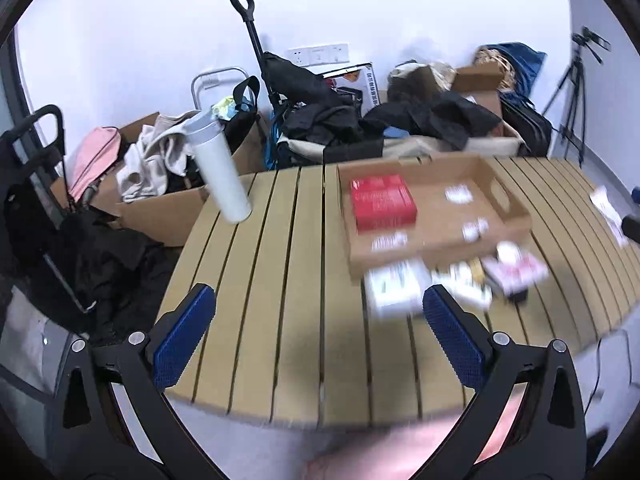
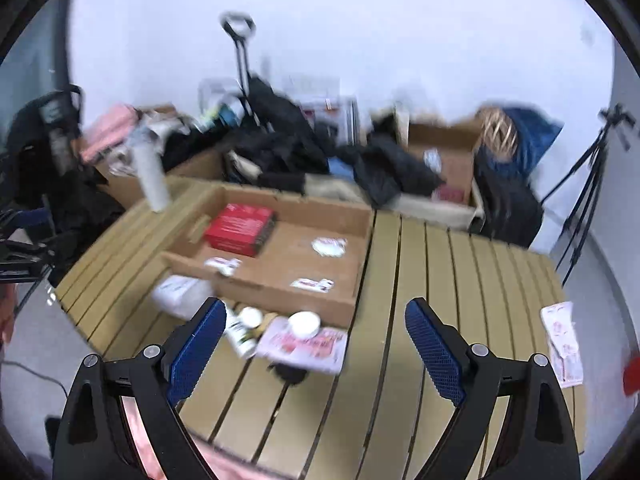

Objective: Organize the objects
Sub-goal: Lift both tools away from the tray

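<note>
Both tongs stand wide apart and empty here, the left tongs (image 1: 316,340) and the right tongs (image 2: 316,352) each hanging over bare slats of the bench (image 1: 280,280) with nothing between the blue pads. The cardboard tray (image 1: 516,208) is the landmark: inside it sits a red box (image 1: 382,202), toward its far left corner, with a few small white packets loose on the tray floor nearby. Just outside the tray's near wall lies the unsorted cluster: a white box (image 1: 394,288), a pink-printed packet (image 2: 304,346) with a small white jar (image 2: 305,323) on it, and a little bottle (image 2: 240,334) lying on its side. Well off to the right of the tray, a flat sachet (image 2: 562,344) sits near the bench edge. The risks, as I read it: the cluster is tightly packed, so closing on one item could nudge the jar off the packet or roll the bottle; the flat packet and sachet offer little to pinch and may slide; and the tray's near wall stands between the cluster and the tray floor, so a low carry would clip it. Left of the tray, a tall white flask (image 1: 218,168) stands at the far bench edge, easily toppled by a wide sweep. Behind the tray, beyond the bench, are cartons of clothes, a cart handle and a tripod. The views are blurred, so labels are unreadable.
</note>
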